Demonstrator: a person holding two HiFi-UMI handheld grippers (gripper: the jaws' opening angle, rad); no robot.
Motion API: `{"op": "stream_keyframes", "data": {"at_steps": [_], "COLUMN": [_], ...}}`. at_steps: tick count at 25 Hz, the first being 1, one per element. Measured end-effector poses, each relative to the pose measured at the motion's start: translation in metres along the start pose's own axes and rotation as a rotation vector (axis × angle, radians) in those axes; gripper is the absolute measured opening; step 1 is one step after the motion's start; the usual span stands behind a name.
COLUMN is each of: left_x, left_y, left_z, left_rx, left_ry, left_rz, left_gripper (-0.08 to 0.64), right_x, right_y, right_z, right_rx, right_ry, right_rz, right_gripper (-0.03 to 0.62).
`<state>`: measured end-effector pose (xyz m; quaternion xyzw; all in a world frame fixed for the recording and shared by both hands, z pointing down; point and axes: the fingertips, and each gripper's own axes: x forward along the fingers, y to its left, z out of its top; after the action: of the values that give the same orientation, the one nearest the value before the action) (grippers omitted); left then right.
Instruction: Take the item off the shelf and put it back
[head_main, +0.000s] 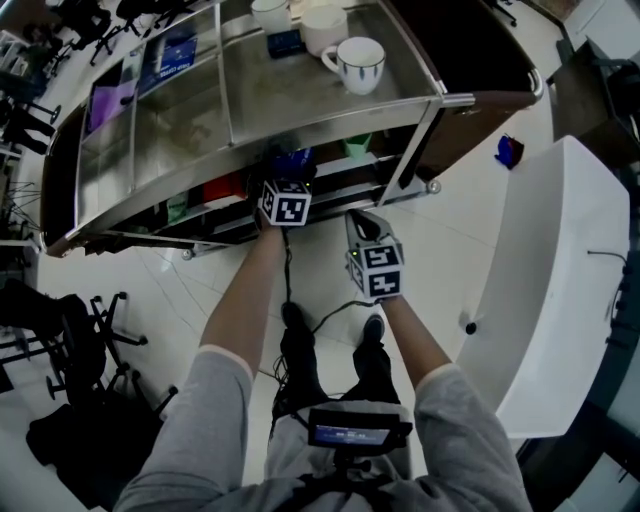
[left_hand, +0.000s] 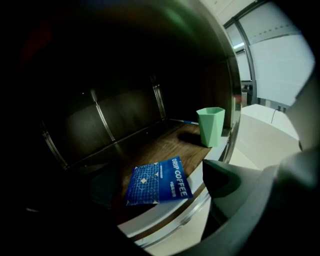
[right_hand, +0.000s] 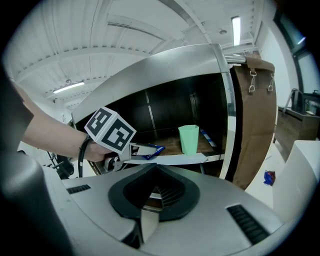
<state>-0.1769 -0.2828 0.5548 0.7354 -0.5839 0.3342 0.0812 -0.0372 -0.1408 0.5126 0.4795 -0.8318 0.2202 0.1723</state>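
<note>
Head view steeply down, gripper views facing shelf (left_hand: 165, 145), sharing green cup (left_hand: 210, 126)

Lower bay. Leaving bare board (left_hand: 165, 145) open at middle, behind packet (left_hand: 157, 182) and left of cup (left_hand: 211, 126). Capping headroom overhead: steel top (left_hand: 200, 45). Closing off rear: rails (left_hand: 102, 120). Bounding right side: post (left_hand: 231, 100), just beside cup. Occupying front edge: packet, lying flat. Standing at mouth, left of cup: left gripper (right_hand: 145, 148), jaws apart at packet.
</note>
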Motion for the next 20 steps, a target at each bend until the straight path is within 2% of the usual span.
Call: {"op": "stream_keyframes", "data": {"at_steps": [8,10,12,18,20], "left_x": [-0.083,-0.113,-0.145,-0.244,-0.272], "left_y": [-0.029,-0.037,-0.044,-0.044,-0.039], "left_z": [-0.019,-0.025,-0.024,-0.022,-0.024], "left_rx": [-0.044,-0.052,-0.054,-0.071,-0.097], "left_ry": [0.013,0.011,-0.006,-0.072,-0.092], "left_rz": [-0.042,-0.045,-0.045,-0.007,-0.016], "left_gripper": [0.521,0.492,0.418,0.043,0.008], "right_x": [-0.035,-0.050,-0.064,-0.118,-0.138], "right_y": [0.002,0.001,-0.002,0.005,0.016], "right_z": [0.014,0.016,0.017,0.015,0.013], "right_rx": [-0.023,-0.029,-0.036,-0.054,-0.055], "right_ry": [-0.026,-0.031,-0.031,-0.017,-0.017], "right_rz": [0.042,0.053,0.060,0.077,0.082], "right_gripper": [0.009,0.009,0.009,0.009,0.009]}}
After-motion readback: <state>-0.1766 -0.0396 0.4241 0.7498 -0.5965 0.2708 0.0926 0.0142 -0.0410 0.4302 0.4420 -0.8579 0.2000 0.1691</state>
